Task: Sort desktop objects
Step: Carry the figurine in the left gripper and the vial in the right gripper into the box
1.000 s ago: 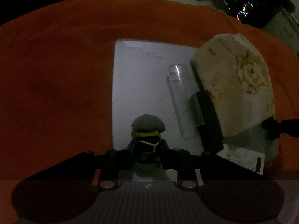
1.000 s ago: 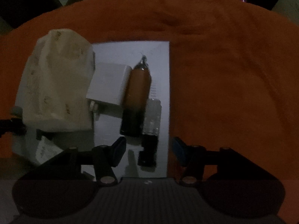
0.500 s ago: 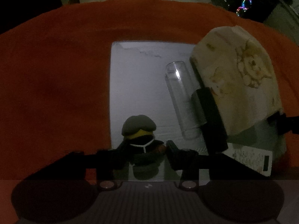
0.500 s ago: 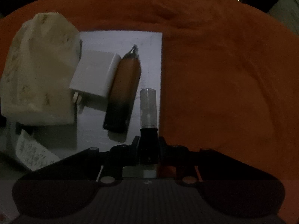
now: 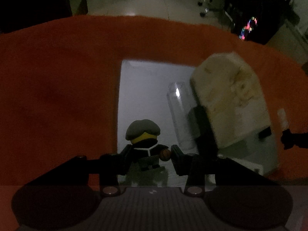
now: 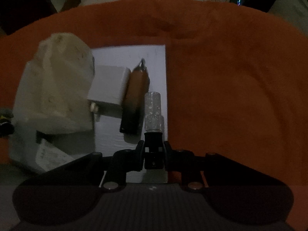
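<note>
Toy figure (image 5: pixel 145 144) and glitter vial (image 6: pixel 153 111), each jaw-clamped, above white sheets (image 5: pixel 146 88) on orange cloth (image 5: pixel 57 86).

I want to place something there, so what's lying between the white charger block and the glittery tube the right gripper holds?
In the right wrist view, a brown bottle lies between the white charger block and the glittery tube held by the right gripper.

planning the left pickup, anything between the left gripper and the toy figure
Nothing visible does: the left gripper already has the toy figure between its fingers, on the white sheet.
</note>
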`<move>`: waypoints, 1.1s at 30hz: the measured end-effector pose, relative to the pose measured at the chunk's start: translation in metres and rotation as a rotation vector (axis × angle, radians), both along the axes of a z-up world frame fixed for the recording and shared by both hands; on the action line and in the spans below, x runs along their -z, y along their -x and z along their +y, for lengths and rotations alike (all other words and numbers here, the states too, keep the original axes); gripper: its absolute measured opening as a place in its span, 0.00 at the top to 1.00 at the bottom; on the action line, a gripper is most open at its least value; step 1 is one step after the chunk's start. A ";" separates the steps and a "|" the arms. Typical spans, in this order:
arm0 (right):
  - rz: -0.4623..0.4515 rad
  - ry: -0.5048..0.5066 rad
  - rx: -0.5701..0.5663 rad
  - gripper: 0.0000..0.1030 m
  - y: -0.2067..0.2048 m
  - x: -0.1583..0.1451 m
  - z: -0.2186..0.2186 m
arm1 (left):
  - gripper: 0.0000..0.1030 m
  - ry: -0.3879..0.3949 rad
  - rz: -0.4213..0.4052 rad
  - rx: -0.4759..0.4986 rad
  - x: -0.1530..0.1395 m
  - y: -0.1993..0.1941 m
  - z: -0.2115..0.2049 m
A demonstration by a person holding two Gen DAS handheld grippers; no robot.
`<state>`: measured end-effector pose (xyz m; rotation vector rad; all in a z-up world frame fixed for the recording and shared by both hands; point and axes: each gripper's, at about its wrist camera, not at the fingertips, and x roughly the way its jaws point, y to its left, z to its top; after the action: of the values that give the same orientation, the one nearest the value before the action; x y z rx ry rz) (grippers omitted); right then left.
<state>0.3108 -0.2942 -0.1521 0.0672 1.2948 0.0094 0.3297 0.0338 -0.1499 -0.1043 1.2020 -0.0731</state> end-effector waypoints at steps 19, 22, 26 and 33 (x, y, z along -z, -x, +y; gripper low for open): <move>-0.159 -0.163 -0.055 0.79 0.099 -0.124 0.032 | 0.64 -0.018 -0.110 0.003 -0.104 0.102 -0.025; -0.155 -0.182 -0.063 0.79 0.114 -0.132 0.040 | 0.64 -0.041 -0.124 0.011 -0.105 0.123 -0.035; -0.138 -0.189 -0.078 0.79 0.136 -0.129 0.053 | 0.64 -0.066 -0.115 0.018 -0.100 0.151 -0.047; -0.090 -0.177 -0.082 0.79 0.166 -0.099 0.069 | 0.64 -0.098 -0.087 0.062 -0.074 0.179 -0.070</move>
<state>0.1444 -0.2248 -0.0531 0.1636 1.2036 0.1951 0.1508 -0.0358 -0.0757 0.0217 1.1196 -0.0726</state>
